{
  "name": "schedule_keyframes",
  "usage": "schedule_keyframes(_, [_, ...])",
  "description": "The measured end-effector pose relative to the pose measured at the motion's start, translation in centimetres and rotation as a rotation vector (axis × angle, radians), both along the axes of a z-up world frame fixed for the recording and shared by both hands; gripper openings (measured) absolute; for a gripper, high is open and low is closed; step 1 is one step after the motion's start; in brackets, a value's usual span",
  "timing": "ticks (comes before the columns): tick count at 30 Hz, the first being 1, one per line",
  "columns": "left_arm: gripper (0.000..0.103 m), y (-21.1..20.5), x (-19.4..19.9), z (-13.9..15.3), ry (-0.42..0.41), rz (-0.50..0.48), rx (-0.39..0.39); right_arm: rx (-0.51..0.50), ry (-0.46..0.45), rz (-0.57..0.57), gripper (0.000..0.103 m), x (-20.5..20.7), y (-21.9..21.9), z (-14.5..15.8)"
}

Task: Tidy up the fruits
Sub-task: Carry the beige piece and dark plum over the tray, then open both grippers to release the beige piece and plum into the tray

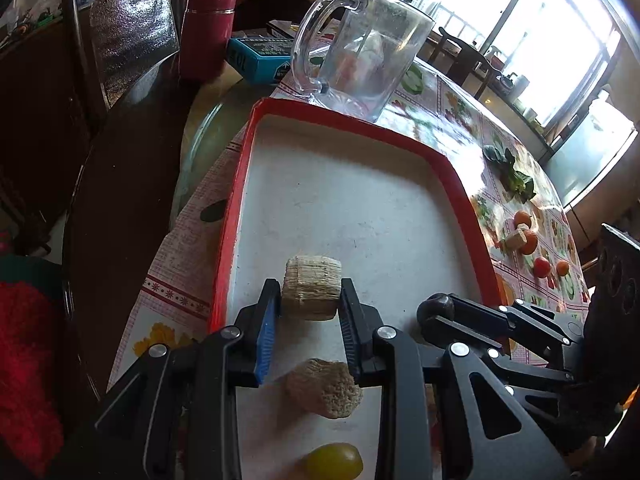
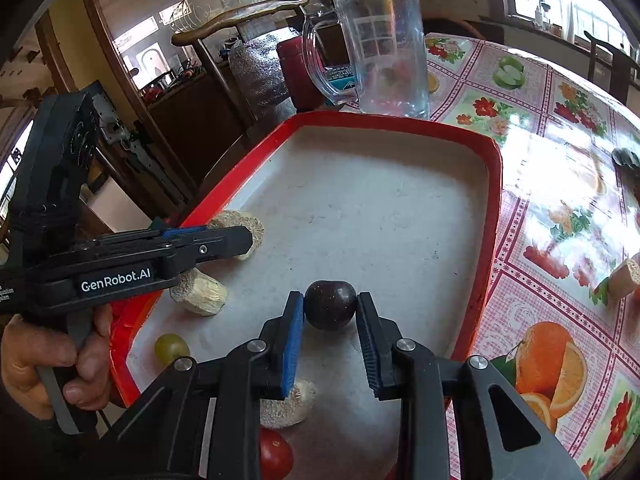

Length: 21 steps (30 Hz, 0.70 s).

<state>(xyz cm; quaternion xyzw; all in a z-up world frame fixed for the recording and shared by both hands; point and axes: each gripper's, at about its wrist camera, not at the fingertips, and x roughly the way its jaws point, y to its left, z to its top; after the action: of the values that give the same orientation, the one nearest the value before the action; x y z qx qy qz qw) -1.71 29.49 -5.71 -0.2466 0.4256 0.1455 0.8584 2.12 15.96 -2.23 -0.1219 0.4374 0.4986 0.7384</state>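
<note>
Round worktop [image 2: 560, 160] under a glossy oilcloth printed with fruit and flowers, glare across it from tall windows [image 1: 540, 20] at 1 o'clock in the left wrist view. Dark wooden chair [image 2: 240, 20] and cabinets at 11 o'clock beyond the edge.

White tray with a red rim [image 1: 352, 118] filling the middle. Just past its far rim at 12 o'clock, an upright clear glass mug [image 1: 368, 52]; at 11 o'clock a red flask [image 1: 206, 34] and a blue box [image 1: 260, 58].

Left hand-held gripper [image 1: 310, 286] clamped on a pale cob chunk [image 1: 312, 276], both pads against its sides, low over the tray floor. Behind it at 6 o'clock, a second cob chunk [image 1: 324, 388] and a green grape [image 1: 334, 460] lying on the tray.

Right hand-held gripper [image 2: 330, 300] slightly apart around a dark plum [image 2: 330, 306] resting on the tray, blue pad touching its left side, the other pad just off it. Red tomato [image 2: 276, 456] at 6 o'clock on the tray.

Out on the cloth at 3 o'clock in the left wrist view, small oranges [image 1: 528, 240] and green leaves [image 1: 516, 176], well apart from the tray.
</note>
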Motion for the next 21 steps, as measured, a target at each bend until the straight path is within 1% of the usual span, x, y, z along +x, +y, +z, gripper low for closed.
schedule_keyframes(2, [0.028, -0.1, 0.0, 0.1, 0.002, 0.009, 0.004, 0.016, 0.014, 0.002, 0.033, -0.1, -0.2, 0.2])
schedule_keyframes(3, [0.030, -0.1, -0.1, 0.1, 0.001, 0.013, 0.002, 0.022, 0.013, 0.000, 0.033, -0.1, -0.5, 0.4])
schedule_keyframes(5, [0.036, -0.2, -0.3, 0.3, -0.007, 0.019, -0.007, 0.033, 0.011, -0.005, 0.035, -0.1, -1.0, 0.8])
schedule_keyframes(7, [0.045, -0.4, -0.5, 0.7, -0.018, 0.027, 0.002, 0.050, 0.020, -0.014, 0.038, 0.1, -1.8, 1.2])
schedule_keyframes(9, [0.046, -0.7, -0.7, 1.2, -0.027, 0.030, 0.023, 0.076, 0.040, -0.029, 0.038, 0.4, -2.9, 1.7])
schedule_keyframes(12, [0.046, -1.3, -0.9, 2.2, -0.054, 0.023, 0.027, 0.109, 0.052, -0.062, 0.039, 0.9, -4.9, 2.3])
schedule_keyframes(21, [0.046, -4.6, -0.6, 5.4, -0.132, -0.032, 0.048, 0.155, 0.061, -0.161, 0.040, 2.1, -11.0, 3.2])
